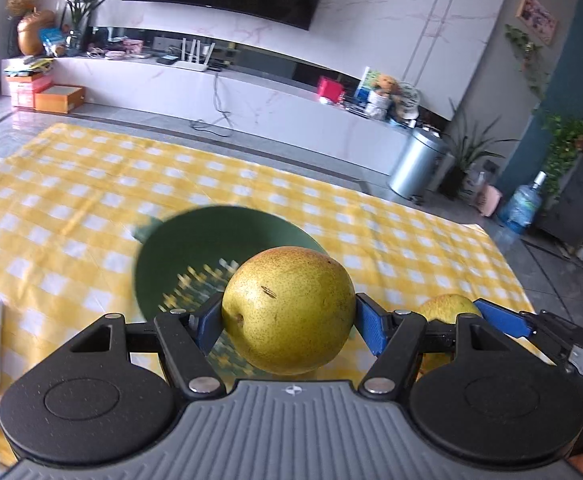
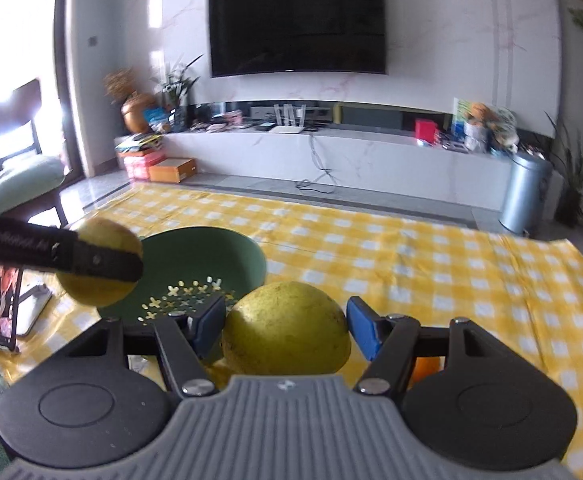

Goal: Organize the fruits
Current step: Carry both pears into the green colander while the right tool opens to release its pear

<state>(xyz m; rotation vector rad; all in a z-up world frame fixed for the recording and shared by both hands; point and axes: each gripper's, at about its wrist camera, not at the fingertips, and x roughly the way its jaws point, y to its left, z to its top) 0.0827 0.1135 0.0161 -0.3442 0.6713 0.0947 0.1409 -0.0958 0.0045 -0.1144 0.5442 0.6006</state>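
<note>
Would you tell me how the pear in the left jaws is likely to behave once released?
The pear looks round, so it would probably roll in the green colander. Its smooth, firm-looking skin may slip between the narrow blue pads.

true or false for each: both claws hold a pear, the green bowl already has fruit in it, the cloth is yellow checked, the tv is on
1. Both claws hold a pear. True: the left claw is shut on one pear and the right claw on another pear.
2. The green bowl already has fruit in it. False: only its perforated bottom shows inside.
3. The cloth is yellow checked. True.
4. The tv is on. False: its screen is dark.
</note>
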